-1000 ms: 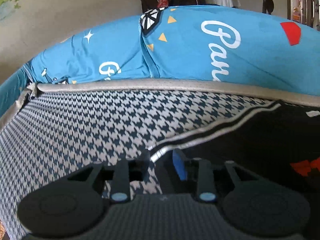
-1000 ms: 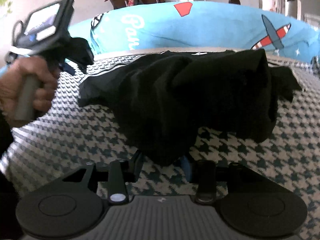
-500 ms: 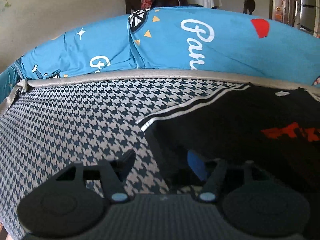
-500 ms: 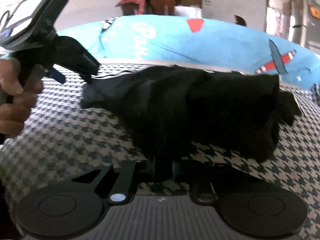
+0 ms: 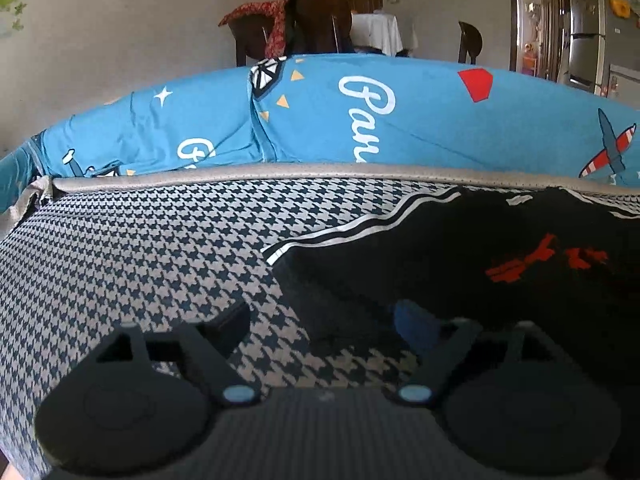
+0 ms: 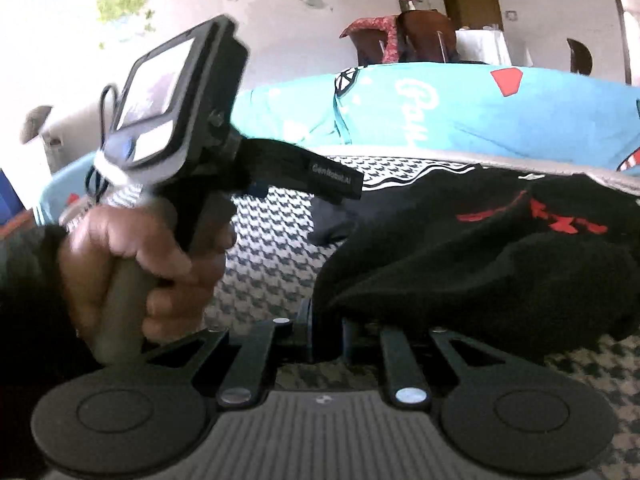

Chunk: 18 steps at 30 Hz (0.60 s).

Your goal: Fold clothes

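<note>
**Fold barely begun: black garment bunched, one edge in hand**

The black garment with red print and white striped trim point(image 5: 500, 248) lies on the blue-and-white houndstooth cushion point(image 5: 140, 248), toward its right side and close against the grey piped back edge point(image 5: 280, 170), with the turquoise printed bedding point(image 5: 320, 120) behind. It is rumpled, not flat: in the right wrist view the black cloth heaps up in a thick roll, and no neat fold shows anywhere.

The right gripper point(image 6: 326, 328) is pinched narrow on the near edge of that heap. The left gripper point(image 5: 320, 320) stands spread wide, empty, over the cushion, its right finger point(image 5: 416, 324) touching or overlapping the garment's left border. The person's left hand point(image 6: 136, 264) grips its handle.

Judging by this, nearly everything remains: spreading the garment flat, folding sleeves and body, and squaring the result.
</note>
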Motion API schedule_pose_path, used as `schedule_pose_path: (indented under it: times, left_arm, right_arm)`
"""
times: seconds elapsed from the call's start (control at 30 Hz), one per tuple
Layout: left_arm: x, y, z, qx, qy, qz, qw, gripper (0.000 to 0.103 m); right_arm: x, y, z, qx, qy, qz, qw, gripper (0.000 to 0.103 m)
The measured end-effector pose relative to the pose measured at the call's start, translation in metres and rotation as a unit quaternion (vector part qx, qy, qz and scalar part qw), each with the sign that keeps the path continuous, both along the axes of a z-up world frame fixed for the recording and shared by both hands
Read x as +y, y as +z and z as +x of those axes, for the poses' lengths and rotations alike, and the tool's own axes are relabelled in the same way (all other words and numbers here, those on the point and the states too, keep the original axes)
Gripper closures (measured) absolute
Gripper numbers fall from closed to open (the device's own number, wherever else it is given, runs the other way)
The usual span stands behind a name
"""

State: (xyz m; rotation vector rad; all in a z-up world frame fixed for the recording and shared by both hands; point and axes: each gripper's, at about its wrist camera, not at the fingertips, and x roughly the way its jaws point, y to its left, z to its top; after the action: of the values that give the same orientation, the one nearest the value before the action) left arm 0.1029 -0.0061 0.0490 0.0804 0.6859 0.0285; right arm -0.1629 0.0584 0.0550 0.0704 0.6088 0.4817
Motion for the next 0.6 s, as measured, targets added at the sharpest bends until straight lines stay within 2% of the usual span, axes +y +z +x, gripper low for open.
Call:
schedule_pose_path:
  times: [0.1,0.13,0.27,0.37,0.53,0.6]
  left_arm:
    - [0.004,0.000,-0.007,-0.001,0.002,-0.007,1.0000,0.016]
    - [0.006,-0.001,-0.009,0.002,0.004,-0.009,1.0000,0.016]
    - [0.011,-0.005,-0.014,0.016,0.016,-0.017,0.9996,0.015]
    - [0.014,-0.007,-0.019,0.020,0.016,-0.024,0.9994,0.014]
    - [0.009,-0.008,-0.032,0.014,-0.004,-0.022,0.9997,0.013]
    - [0.005,-0.008,-0.038,0.009,-0.018,-0.023,0.9995,0.008]
  right_arm:
    - [0.008,-0.003,0.000,0.008,0.017,-0.021,1.000,0.082]
    - [0.011,-0.003,-0.001,0.011,0.028,-0.029,0.999,0.075]
    - [0.020,-0.005,-0.015,-0.004,0.085,-0.059,0.995,0.073]
    - [0.017,-0.007,-0.022,-0.011,0.084,-0.082,0.993,0.073]
    - [-0.004,-0.003,-0.027,-0.012,0.050,-0.078,0.996,0.073]
    - [-0.012,0.000,-0.032,-0.013,0.036,-0.079,0.996,0.073]
